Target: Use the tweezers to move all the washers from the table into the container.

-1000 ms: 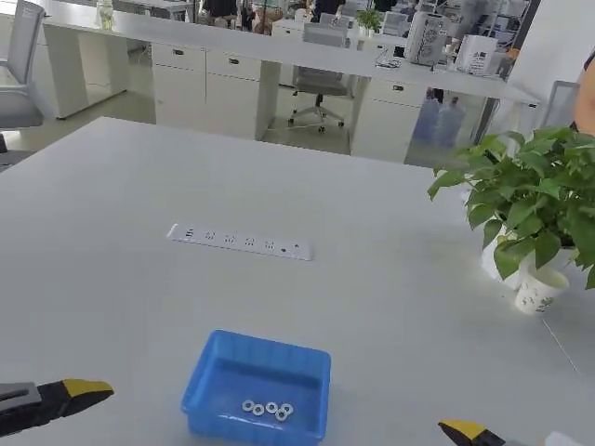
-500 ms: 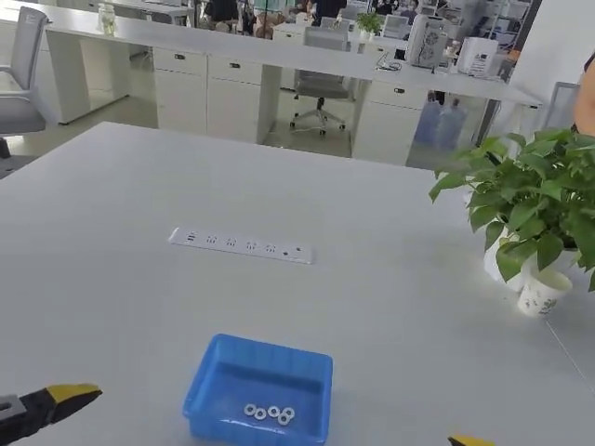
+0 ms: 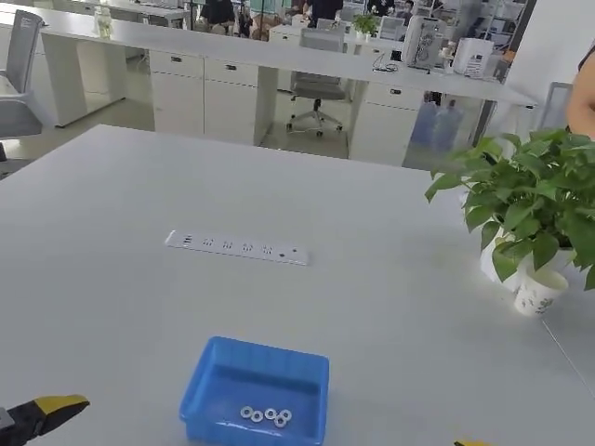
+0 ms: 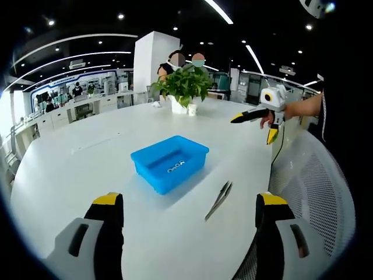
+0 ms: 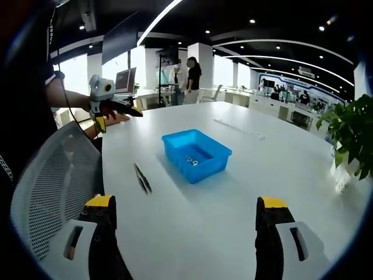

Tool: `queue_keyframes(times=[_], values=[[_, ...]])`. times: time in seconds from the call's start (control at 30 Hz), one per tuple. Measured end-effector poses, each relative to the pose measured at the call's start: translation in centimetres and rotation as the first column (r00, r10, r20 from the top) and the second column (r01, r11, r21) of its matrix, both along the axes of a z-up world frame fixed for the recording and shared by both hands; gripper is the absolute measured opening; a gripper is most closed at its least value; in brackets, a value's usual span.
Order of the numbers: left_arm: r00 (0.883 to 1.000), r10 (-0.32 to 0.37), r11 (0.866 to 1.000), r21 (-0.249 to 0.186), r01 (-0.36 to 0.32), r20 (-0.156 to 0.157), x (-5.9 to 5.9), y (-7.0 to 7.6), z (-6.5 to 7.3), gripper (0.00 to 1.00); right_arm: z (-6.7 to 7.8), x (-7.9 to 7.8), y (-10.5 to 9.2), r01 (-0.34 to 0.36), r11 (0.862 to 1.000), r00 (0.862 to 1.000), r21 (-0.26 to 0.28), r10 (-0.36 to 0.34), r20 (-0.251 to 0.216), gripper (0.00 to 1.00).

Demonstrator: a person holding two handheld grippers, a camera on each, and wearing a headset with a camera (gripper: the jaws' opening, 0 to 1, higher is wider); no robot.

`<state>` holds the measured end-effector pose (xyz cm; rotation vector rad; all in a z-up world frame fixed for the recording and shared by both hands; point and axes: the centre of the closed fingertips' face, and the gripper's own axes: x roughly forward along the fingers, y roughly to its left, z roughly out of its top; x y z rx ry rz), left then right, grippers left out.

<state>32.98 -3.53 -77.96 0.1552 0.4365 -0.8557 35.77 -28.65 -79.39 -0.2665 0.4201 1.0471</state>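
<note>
Tweezers [image 4: 218,200] between left gripper [image 4: 189,202] and right gripper [image 5: 186,202], jaws wide apart

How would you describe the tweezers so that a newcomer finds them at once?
Start at the white table and find the blue container holding washers. Between that container and the table edge by the mesh chair lie the tweezers: slim, dark and pointed, unlike the boxy container.

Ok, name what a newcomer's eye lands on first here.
The bright blue container stands out on the white table, a cluster of washers inside it. The tweezers lie flat on the table beside it, and a leafy potted plant stands at the right in the head view.
</note>
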Motion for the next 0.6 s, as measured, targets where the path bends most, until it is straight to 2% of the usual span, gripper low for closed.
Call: queue_keyframes(times=[0.3,0.47,0.6], values=[[1.000,0.003,1.000,0.002,-0.004,0.012,0.38,0.14,0.28,0.99,-0.23,-0.13,0.31,-0.009,1.000,1.000,0.005,0.009,-0.005,1.00],[1.000,-0.001,1.000,0.006,0.001,0.005,0.31,0.13,0.11,0.99,-0.35,-0.20,0.21,-0.005,1.000,1.000,0.003,0.005,-0.009,1.00],[1.000,0.005,1.000,-0.009,-0.005,0.009,0.41,0.08,0.36,0.99,-0.45,-0.23,0.02,-0.002,1.000,1.000,0.001,0.002,-0.011,1.00]])
